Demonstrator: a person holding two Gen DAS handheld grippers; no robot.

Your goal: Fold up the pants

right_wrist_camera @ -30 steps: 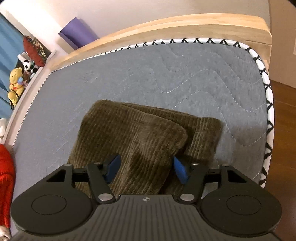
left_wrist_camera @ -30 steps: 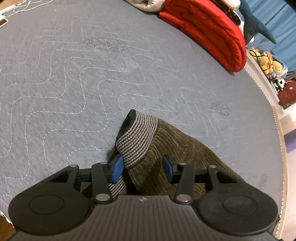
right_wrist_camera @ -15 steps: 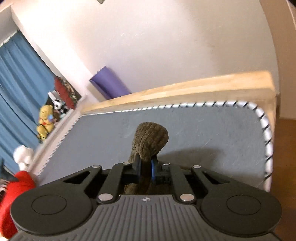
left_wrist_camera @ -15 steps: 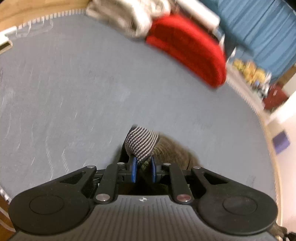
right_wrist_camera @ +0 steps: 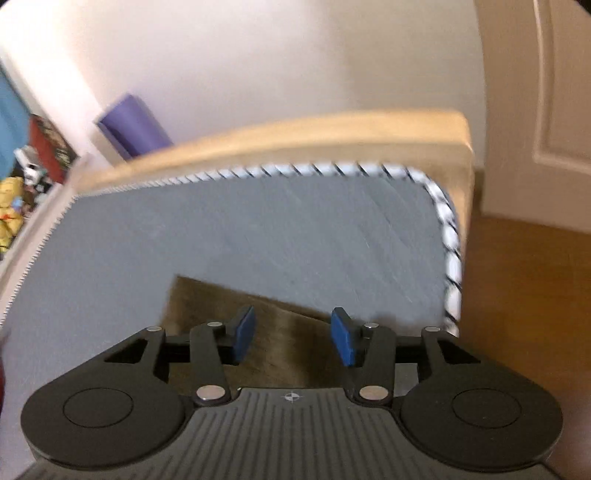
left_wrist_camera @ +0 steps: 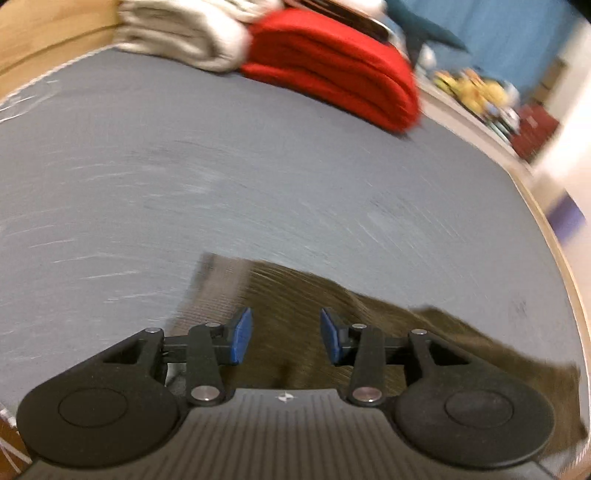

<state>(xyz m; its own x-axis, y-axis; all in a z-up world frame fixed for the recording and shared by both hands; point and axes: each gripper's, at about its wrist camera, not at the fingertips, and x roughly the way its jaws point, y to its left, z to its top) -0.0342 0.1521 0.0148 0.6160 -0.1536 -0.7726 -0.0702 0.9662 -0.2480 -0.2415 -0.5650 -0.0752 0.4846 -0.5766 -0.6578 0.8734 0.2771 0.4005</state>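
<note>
Brown corduroy pants (left_wrist_camera: pixel 388 332) lie on the grey quilted bed (left_wrist_camera: pixel 221 177), blurred by motion, with a striped grey cuff (left_wrist_camera: pixel 214 288) at their left end. My left gripper (left_wrist_camera: pixel 286 334) hangs over them, its jaws opening, blue pads apart, no cloth pinched between them. In the right wrist view the same pants (right_wrist_camera: pixel 207 299) lie flat near the bed's foot. My right gripper (right_wrist_camera: pixel 291 334) is above them, jaws opening too, and the fabric shows below the gap rather than in it.
A folded red blanket (left_wrist_camera: pixel 332 62) and a cream one (left_wrist_camera: pixel 184 33) sit at the far side of the bed. Plush toys (left_wrist_camera: pixel 476 88) line a ledge beyond. A wooden footboard (right_wrist_camera: pixel 295 136), a purple roll (right_wrist_camera: pixel 133 125) and a wood floor (right_wrist_camera: pixel 528 295) border the bed's end.
Both grippers pinched the pants and lifted them half a second ago. Now both have let go, and the cloth lies lower and flatter under the parted pads.
</note>
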